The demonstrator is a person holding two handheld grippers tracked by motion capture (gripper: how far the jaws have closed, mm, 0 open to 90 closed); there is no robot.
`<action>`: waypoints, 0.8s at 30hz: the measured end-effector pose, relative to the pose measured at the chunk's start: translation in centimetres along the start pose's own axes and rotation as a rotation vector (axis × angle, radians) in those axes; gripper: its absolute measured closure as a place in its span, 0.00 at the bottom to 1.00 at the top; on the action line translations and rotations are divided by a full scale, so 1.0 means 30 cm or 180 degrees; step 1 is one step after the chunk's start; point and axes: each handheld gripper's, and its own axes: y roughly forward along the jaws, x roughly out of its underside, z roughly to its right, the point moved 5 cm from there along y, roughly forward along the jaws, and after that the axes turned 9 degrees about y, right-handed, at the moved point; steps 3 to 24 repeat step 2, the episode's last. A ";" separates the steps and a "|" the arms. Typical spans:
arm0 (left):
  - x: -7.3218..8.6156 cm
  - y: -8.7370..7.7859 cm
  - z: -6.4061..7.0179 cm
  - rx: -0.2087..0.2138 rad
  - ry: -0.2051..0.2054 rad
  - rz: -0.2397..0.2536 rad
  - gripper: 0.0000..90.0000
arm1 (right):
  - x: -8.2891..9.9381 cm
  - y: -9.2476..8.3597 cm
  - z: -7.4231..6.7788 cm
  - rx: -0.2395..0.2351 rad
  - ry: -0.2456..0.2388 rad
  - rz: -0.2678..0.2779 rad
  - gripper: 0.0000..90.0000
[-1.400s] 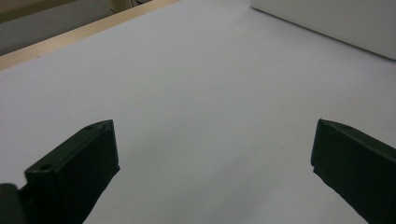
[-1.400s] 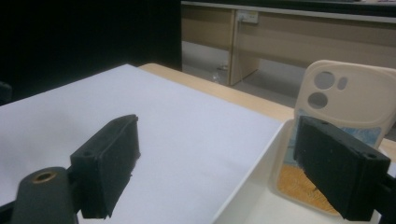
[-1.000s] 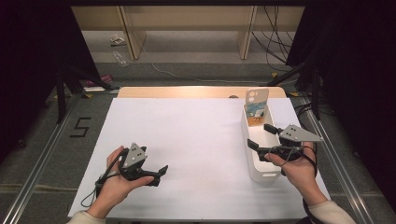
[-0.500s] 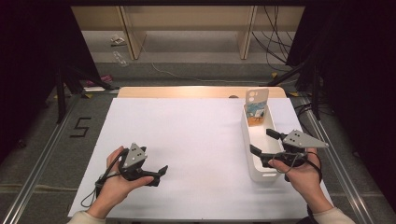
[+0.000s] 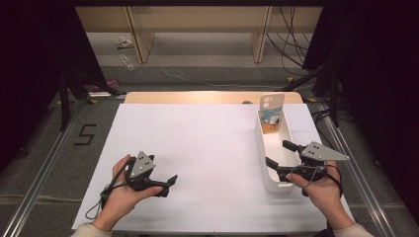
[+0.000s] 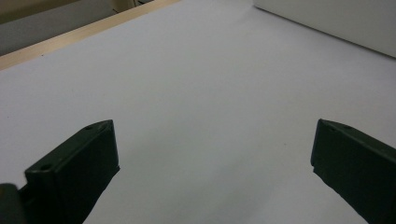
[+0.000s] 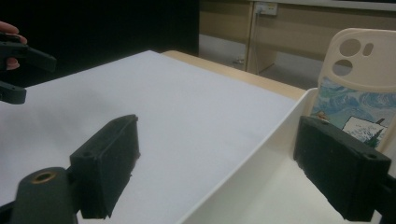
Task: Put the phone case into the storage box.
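High view shows the right hand-held gripper [image 5: 280, 154] with jaws spread wide astride the near wall of the white tray [image 5: 265, 170], gripping nothing. A phone case [image 5: 271, 112] leans upright at the tray's far end, well apart from it. The left hand-held gripper [image 5: 170, 181] rests spread on the counter [image 5: 207, 148]. Likely an approach step; next, the right must travel forward along the tray to the case.

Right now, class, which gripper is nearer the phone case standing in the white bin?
Right. The right gripper straddles the white bin's wall, jaws open toward the phone case; the left gripper rests far across the table.
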 end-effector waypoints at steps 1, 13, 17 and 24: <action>0.000 0.000 0.000 -0.0003 0.0005 -0.0002 0.00 | -0.001 -0.001 -0.001 -0.0005 0.0000 0.0006 0.16; -0.002 0.000 0.000 0.0000 0.0003 0.0004 0.00 | -0.003 -0.001 -0.001 -0.0011 -0.0001 0.0012 0.15; -0.002 0.000 0.000 0.0000 0.0003 0.0004 0.00 | -0.003 -0.001 -0.001 -0.0011 -0.0001 0.0012 0.15; -0.002 0.000 0.000 0.0000 0.0003 0.0004 0.00 | -0.003 -0.001 -0.001 -0.0011 -0.0001 0.0012 0.15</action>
